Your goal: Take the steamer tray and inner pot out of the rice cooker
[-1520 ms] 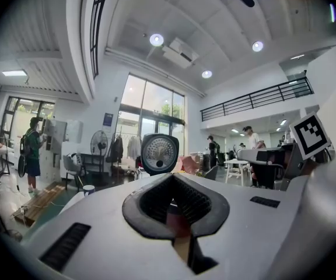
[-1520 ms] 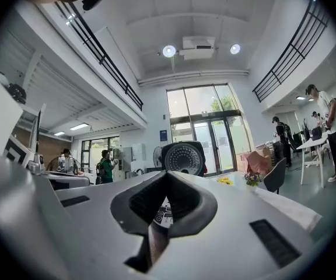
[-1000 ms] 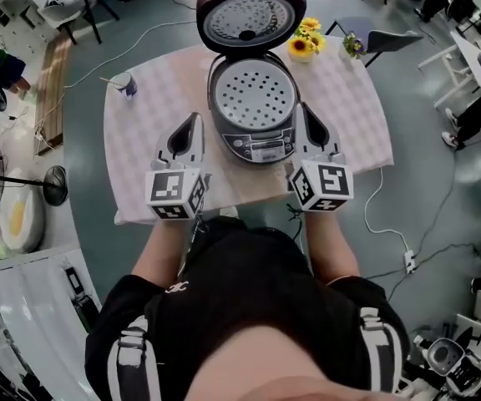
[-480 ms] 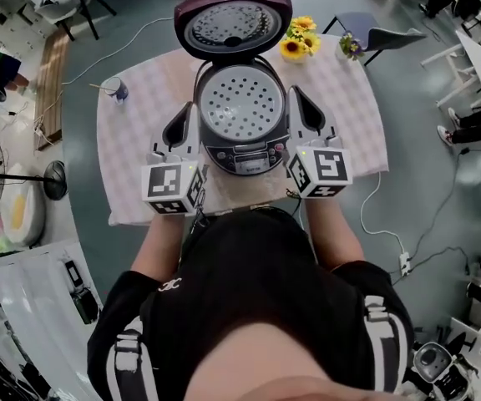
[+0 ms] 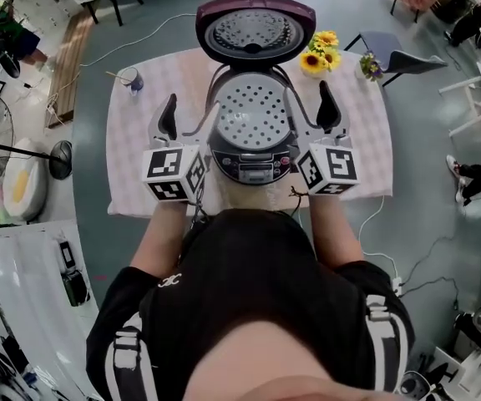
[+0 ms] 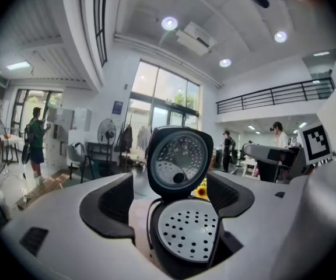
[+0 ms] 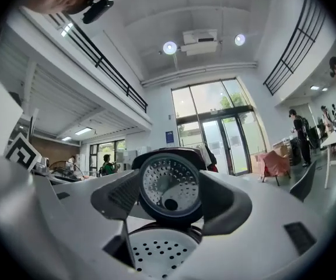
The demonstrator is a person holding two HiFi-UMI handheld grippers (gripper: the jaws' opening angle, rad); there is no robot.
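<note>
The rice cooker stands mid-table with its purple lid raised. The perforated steamer tray lies in its mouth and hides the inner pot. My left gripper is at the cooker's left rim and my right gripper at its right rim. Both sets of jaws have just been opening and now stand wide, gripping nothing. Each inner finger reaches over the rim beside the tray; I cannot tell if it touches. In the left gripper view the tray and lid show between the pads. The right gripper view shows lid and tray.
A checked cloth covers the table. A cup with a straw stands at the back left, sunflowers and a small plant at the back right. A chair is behind the table and a floor fan to the left.
Both grippers have moved forward along the cooker's sides, from beside its front panel up to its rim. Their jaws were shut and now stand wide apart.
</note>
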